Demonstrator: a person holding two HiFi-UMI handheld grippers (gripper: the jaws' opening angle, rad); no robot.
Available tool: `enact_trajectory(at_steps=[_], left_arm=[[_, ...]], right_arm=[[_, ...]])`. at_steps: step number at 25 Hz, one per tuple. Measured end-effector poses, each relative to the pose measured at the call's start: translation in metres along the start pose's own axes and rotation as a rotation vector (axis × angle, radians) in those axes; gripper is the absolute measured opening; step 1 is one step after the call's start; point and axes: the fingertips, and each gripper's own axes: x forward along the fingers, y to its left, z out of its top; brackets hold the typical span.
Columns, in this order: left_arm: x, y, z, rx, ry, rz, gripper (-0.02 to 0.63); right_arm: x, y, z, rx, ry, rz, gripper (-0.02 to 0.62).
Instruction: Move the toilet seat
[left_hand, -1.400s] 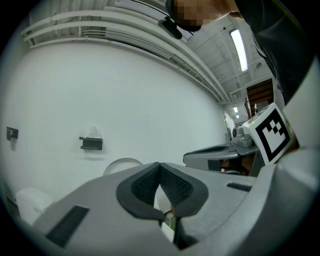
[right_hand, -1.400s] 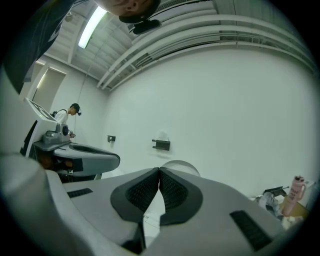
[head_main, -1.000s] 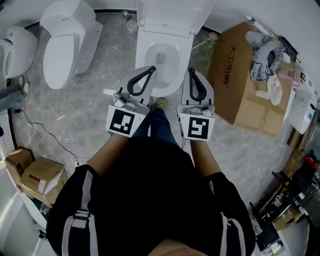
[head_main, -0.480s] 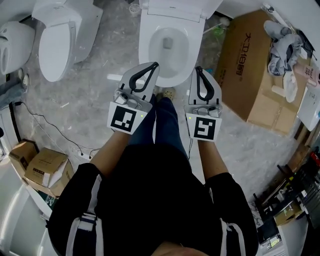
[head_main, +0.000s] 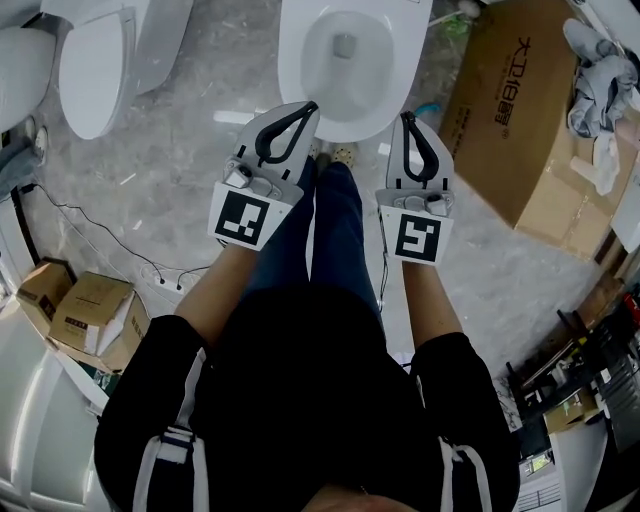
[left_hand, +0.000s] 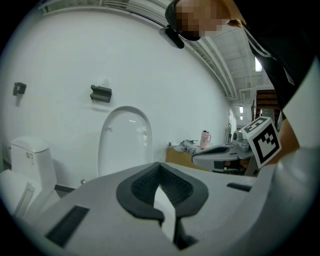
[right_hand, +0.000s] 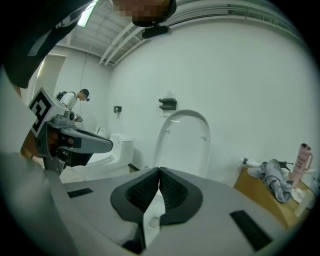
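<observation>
A white toilet (head_main: 345, 95) stands straight ahead with its bowl uncovered. Its seat and lid (left_hand: 124, 142) are raised upright against the white wall, also seen as the lid (right_hand: 184, 145) in the right gripper view. My left gripper (head_main: 311, 106) is shut and empty, its tips just short of the bowl's front left rim. My right gripper (head_main: 407, 118) is also shut and empty, beside the bowl's front right. Both are held level in front of the person's body, touching nothing.
A second white toilet (head_main: 95, 60) with its lid down stands at the left. A large cardboard box (head_main: 530, 120) with cloths on top sits at the right. Small boxes (head_main: 90, 320) and a black cable (head_main: 90, 235) lie on the grey floor at left. The person's legs (head_main: 320, 230) stand between the grippers.
The toilet has slid towards the top of the head view and the raised lid has left it. Both grippers have stayed shut, drawing slightly back from the bowl.
</observation>
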Motion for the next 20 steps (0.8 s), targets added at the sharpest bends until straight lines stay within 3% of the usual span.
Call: enact_trajectory(at_steps=[11, 20], left_arm=[[0.009, 0.001, -0.078, -0.079, 0.08, -0.01, 0.008], [0.028, 0.007, -0.118, -0.076, 0.116, -0.007, 0.008]], right_arm=[[0.012, 0.014, -0.079, 0.052, 0.084, -0.001, 0.023], [0.019, 0.019, -0.136, 0.031, 0.188, 0.031, 0.023]])
